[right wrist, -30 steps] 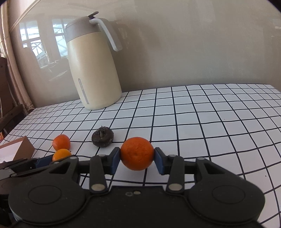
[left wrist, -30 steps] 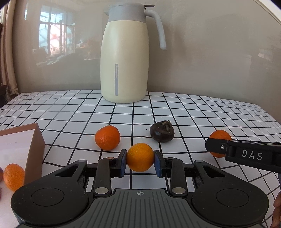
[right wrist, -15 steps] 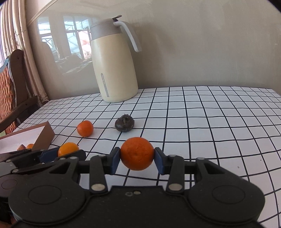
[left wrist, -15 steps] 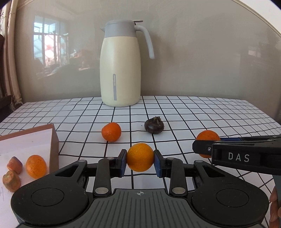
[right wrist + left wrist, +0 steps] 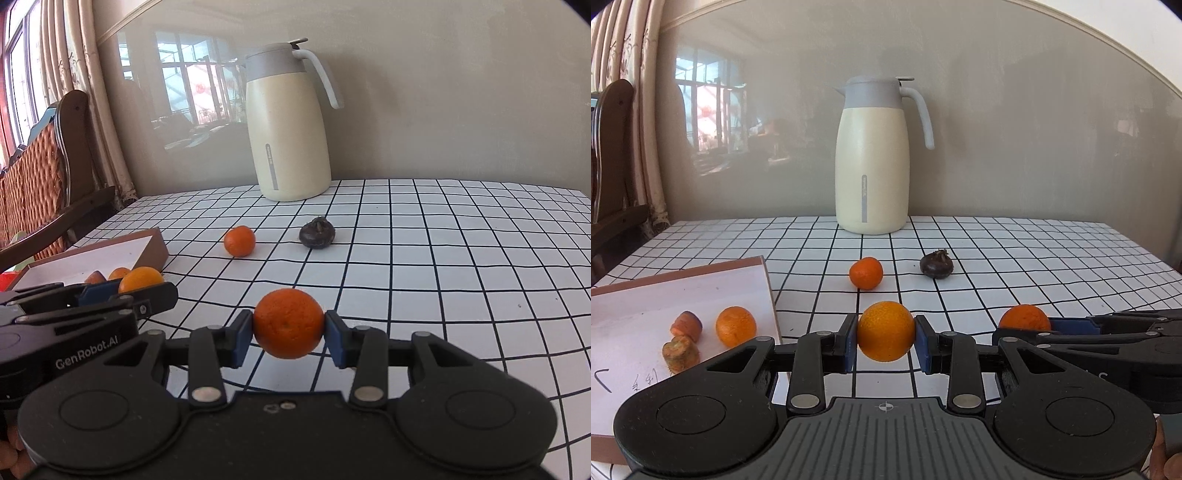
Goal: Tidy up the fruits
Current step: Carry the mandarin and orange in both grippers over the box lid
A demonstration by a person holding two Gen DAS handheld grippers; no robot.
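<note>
My left gripper point(image 5: 885, 339) is shut on an orange point(image 5: 885, 330), held above the checked table just right of a shallow white box point(image 5: 646, 295). The box holds another orange point(image 5: 735, 325) and two small cut pieces point(image 5: 686, 325). My right gripper point(image 5: 289, 338) is shut on a deeper-coloured orange point(image 5: 289, 328); it shows at the right of the left wrist view point(image 5: 1025, 318). A loose orange point(image 5: 865, 272) and a dark brown fruit point(image 5: 936, 263) lie on the table farther back. The left gripper's orange also shows in the right wrist view point(image 5: 140, 278).
A tall cream jug point(image 5: 872, 158) with a grey lid stands at the back of the table by the wall. A wooden chair point(image 5: 40, 177) is off the table's left side. The table's right edge point(image 5: 1137, 243) is at the far right.
Both grippers have lifted and drawn back with their oranges; the jug and loose fruit look farther off. The left gripper has come nearer the box, and more of the box's inside shows.
</note>
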